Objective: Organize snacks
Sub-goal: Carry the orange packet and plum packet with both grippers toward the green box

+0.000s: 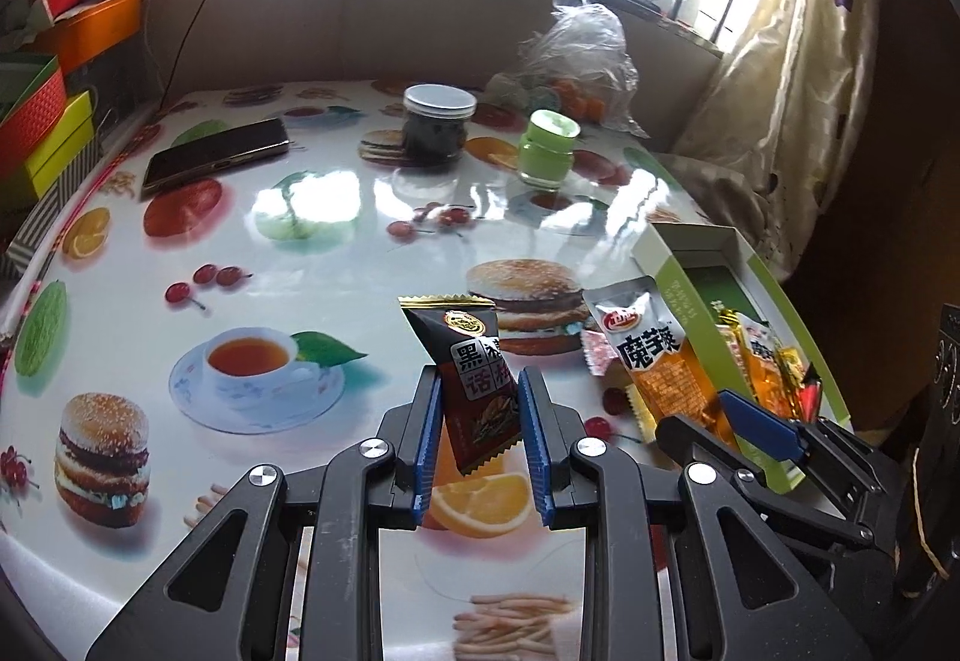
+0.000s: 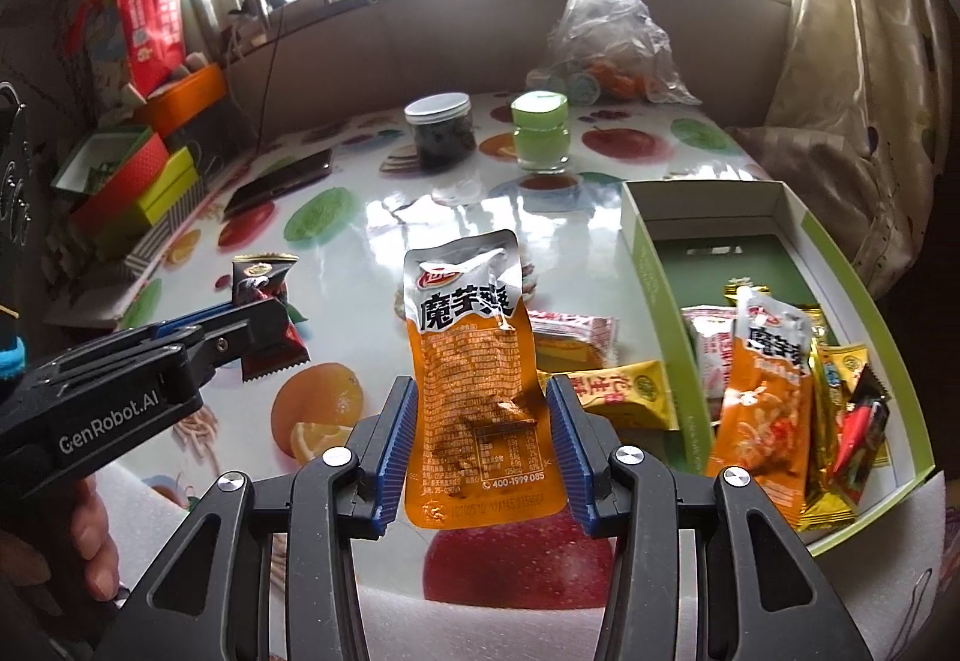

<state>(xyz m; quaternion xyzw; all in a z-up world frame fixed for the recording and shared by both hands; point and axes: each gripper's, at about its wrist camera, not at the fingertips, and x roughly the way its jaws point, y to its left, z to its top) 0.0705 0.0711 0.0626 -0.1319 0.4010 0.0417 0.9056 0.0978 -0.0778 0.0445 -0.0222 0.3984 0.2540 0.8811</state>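
My left gripper is shut on a dark brown snack packet and holds it upright above the table; it also shows in the right wrist view. My right gripper is shut on an orange and silver snack pouch, also held upright; the pouch shows in the left wrist view. A green and white open box at the right holds several snack packets. Loose packets, a yellow one and a pink one, lie on the table beside the box.
The table has a glossy fruit and burger print. A dark jar with a white lid, a green jar, a phone and a clear plastic bag sit at the back. Coloured boxes stack at the left.
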